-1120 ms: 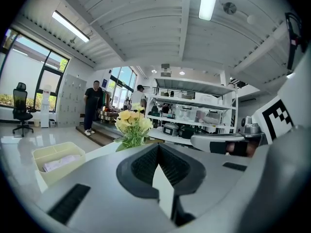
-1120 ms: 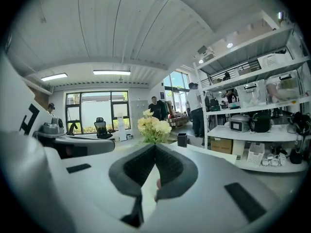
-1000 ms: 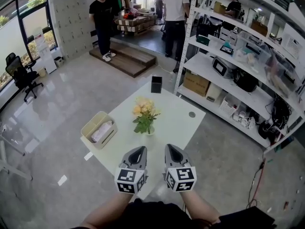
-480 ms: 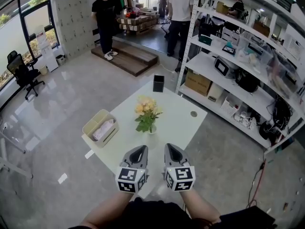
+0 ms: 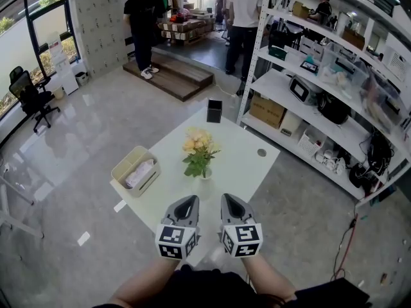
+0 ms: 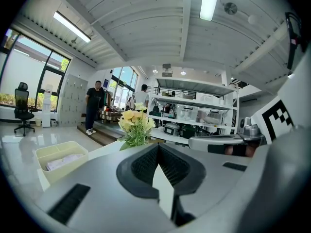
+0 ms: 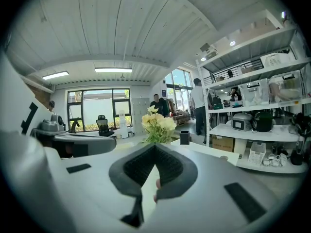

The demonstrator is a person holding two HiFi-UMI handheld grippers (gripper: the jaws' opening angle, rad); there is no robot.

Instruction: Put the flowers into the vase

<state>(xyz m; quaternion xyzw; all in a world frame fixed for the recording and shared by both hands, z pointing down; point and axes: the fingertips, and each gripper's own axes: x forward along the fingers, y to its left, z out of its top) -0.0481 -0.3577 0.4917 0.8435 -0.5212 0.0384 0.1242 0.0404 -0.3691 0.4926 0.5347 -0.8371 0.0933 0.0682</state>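
Holding left claw and right claw side by side, just apart, over near edge of white desk, both pointing across it and slightly downward. Showing left claw fully clenched in left gripper view, with pad tips meeting and nothing gripped between them. Showing right claw likewise clenched and empty in right gripper view. Touching nothing on desk with either claw. Locating flowers, yellow blooms over green leaves, standing upright in small pale vase near middle of desk, well ahead of both claws and roughly in line with gap between them. Seeing same flowers rising just above closed tips in both gripper views. Noting beige bin at left edge of desk, apart from vase, holding white cloth. Noting small black box upright at far corner of desk, and small grey round disc lying flat toward right edge. Noting white shelving loaded with boxes and equipment beside desk on right, office chair by windows at far left, and people standing in background.
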